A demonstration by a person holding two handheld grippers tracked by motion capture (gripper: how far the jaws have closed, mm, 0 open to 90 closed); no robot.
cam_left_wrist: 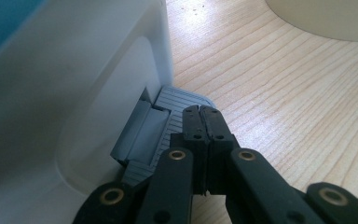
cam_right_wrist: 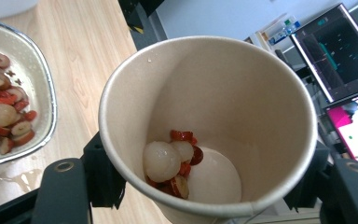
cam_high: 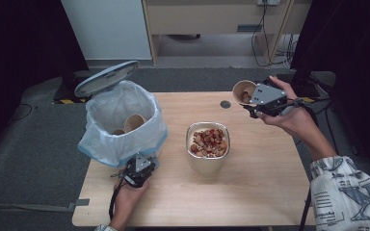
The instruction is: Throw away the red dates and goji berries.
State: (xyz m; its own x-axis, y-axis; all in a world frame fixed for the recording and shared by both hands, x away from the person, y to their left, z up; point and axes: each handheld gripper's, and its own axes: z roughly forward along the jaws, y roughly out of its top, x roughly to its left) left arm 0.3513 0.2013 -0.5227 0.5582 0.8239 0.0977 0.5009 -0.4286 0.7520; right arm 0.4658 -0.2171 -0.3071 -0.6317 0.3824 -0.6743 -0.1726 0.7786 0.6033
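1. High view: the person's right hand (cam_high: 289, 115) is raised over the far right part of the table (cam_high: 250, 192), wrist bent so the right claw (cam_high: 256, 102) points left. It grips a paper cup (cam_high: 244, 91) lying nearly on its side, its long axis roughly level and its mouth facing the camera and the left. The left hand (cam_high: 127, 197) rests near the front left edge, its left claw (cam_high: 142, 166) aimed forward at the base of a bin lined with a white bag (cam_high: 120, 122), lid raised. A metal bowl of fruit pieces (cam_high: 208, 143) stands mid-table.
2. Left gripper view: the left claw (cam_left_wrist: 200, 112) is closed, jaws pressed together with nothing between them, tips on the grey foot pedal (cam_left_wrist: 175, 105) at the bin's wall (cam_left_wrist: 74, 93).
3. Right gripper view: the right claw (cam_right_wrist: 205, 186) clamps the cup (cam_right_wrist: 214, 93) by its sides; red slices and pale fruit (cam_right_wrist: 172, 163) lie at its bottom. The bowl (cam_right_wrist: 14, 112) sits at the left.
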